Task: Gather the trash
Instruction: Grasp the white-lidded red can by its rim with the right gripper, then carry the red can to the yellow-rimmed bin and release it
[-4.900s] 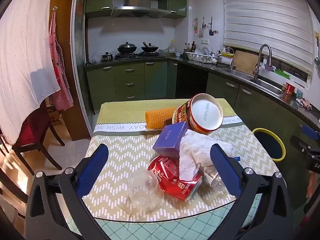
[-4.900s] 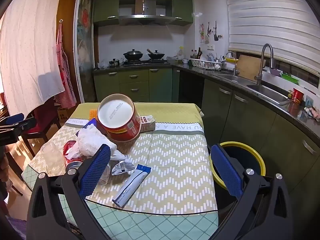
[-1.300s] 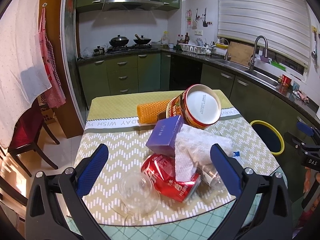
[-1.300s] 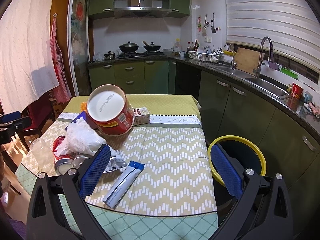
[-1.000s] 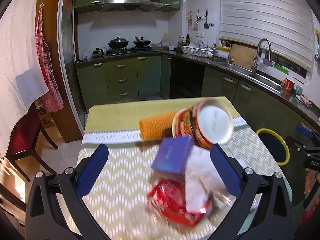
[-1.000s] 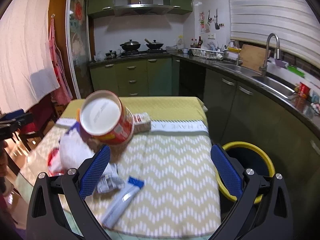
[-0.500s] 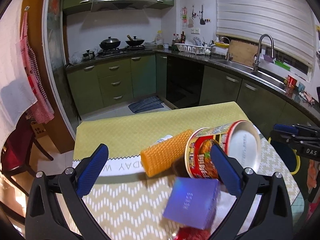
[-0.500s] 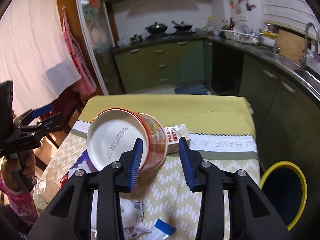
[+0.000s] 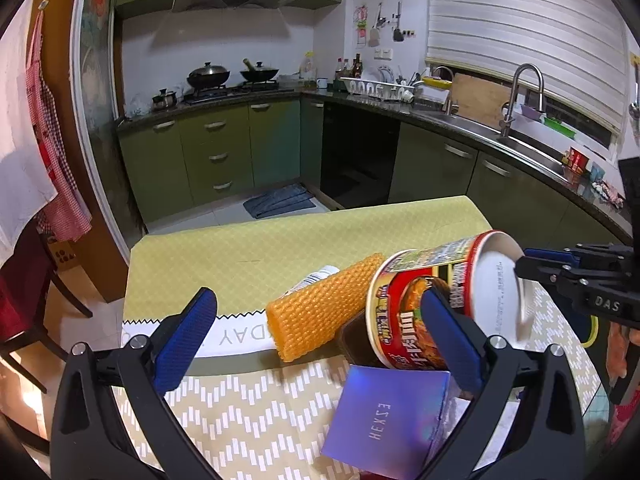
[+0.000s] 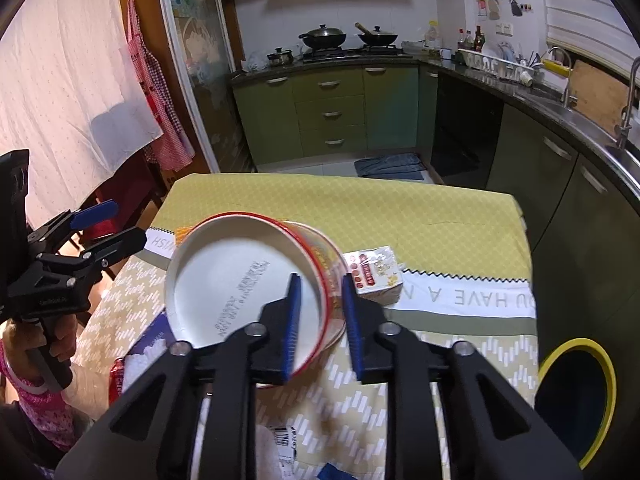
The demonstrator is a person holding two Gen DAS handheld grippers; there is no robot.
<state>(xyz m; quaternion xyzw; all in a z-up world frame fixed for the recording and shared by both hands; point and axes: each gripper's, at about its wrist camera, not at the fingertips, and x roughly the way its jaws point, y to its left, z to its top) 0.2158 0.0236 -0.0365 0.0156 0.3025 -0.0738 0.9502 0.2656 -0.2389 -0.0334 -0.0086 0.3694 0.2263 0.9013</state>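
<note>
Left gripper [image 9: 320, 334] spread wide, holding nothing, over the table [image 9: 280, 248]. Within its span: orange mesh roll [image 9: 320, 316], purple box [image 9: 384, 416]. Noodle cup [image 10: 256, 280] lies on its side. Right gripper [image 10: 320, 324] has just been closing; its jaws straddle the cup's base rim, contact unclear. Yellow-rimmed bin [image 10: 576, 400] stands beside the table, far right.

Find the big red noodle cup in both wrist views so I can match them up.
Left wrist: noodle cup lies on its side, right of centre, white base facing right.
Right wrist: noodle cup sits centre-left, its rim between the right gripper jaws.
Shared landmark: the stove pans.
</note>
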